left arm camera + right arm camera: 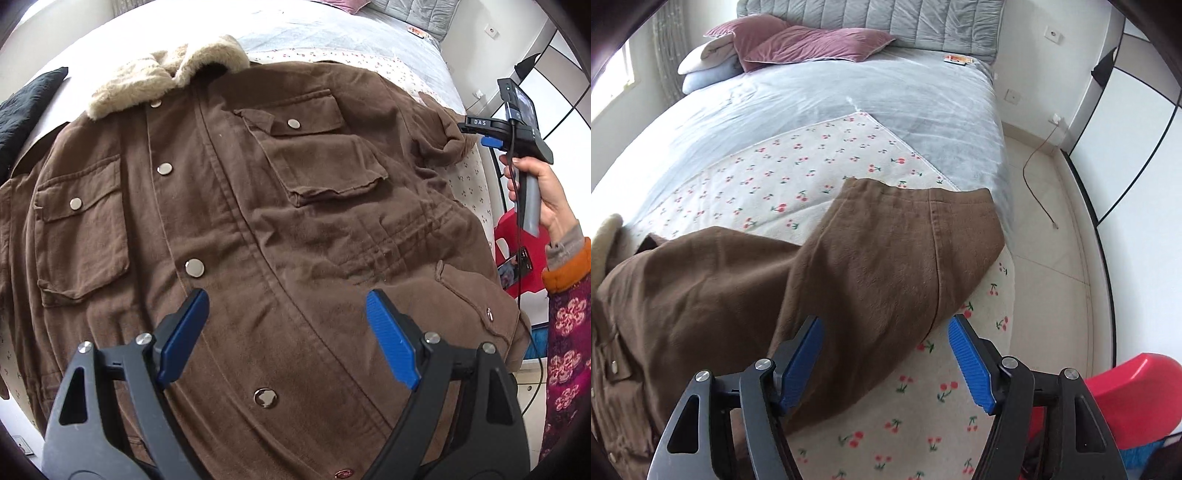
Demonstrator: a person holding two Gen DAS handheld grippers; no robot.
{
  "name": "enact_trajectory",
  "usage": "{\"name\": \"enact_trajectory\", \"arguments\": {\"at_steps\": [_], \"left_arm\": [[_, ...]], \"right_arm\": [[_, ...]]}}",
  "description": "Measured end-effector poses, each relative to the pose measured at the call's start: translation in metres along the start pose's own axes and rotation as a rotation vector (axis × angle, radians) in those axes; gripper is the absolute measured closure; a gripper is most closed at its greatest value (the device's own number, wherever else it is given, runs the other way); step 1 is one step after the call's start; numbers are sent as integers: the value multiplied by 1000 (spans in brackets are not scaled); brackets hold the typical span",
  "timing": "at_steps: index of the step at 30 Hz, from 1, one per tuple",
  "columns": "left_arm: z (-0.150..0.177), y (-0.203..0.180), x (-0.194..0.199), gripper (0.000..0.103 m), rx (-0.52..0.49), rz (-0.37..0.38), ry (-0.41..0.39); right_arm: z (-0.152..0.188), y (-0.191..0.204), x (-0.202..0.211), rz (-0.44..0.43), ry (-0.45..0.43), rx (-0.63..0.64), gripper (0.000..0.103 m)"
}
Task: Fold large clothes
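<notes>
Bed (849, 99) with grey cover, cherry-print sheet (798, 166); tiled floor at its right. Brown jacket (258, 221) flat on sheet. Left gripper (286, 339) and right gripper (884, 363): jaws apart, holding nothing.

my blue finger pads (393, 341) are ribbed matt plastic; the brown jacket (258, 221) is soft brushed cloth, its collar (162, 79) fluffy fleece.

A bed (960, 110) was covered by a grey quilt (820, 96), over which a cherry-print blanket (798, 162) had been spread. A brown jacket (240, 221) was laid flat on that blanket, one sleeve (905, 251) stretched toward the edge. Mauve pillows (812, 44) were stacked by the headboard, and a dark item (26, 107), perhaps clothing, was seen beside the jacket.
</notes>
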State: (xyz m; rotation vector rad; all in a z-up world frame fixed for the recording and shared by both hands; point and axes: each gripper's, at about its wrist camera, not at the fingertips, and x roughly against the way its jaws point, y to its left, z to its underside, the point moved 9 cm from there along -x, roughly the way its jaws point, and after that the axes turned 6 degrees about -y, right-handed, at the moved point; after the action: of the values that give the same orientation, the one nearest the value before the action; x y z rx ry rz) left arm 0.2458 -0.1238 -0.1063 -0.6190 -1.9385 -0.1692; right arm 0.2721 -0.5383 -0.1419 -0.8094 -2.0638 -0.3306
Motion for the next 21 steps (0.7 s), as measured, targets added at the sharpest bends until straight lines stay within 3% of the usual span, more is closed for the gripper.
{"name": "enact_trajectory", "arguments": {"at_steps": [3,6,8,15,21], "left_arm": [[10,3,-6,16,13,2,24],[16,7,-8,16,29,-12,40],[18,10,-6,16,40,-14,39],[28,14,8,16,38,-17,19],[38,21,16,16,60,-17,13]], "right_arm": [[5,-3,-22,-17,0,-1,47],[12,-2,-25,-24,-38,42,84],[15,-3,-17,4,-61,64,96],[28,-41,31,48,-107,-57,97],[82,-78,50,118,-27,-73,90]]}}
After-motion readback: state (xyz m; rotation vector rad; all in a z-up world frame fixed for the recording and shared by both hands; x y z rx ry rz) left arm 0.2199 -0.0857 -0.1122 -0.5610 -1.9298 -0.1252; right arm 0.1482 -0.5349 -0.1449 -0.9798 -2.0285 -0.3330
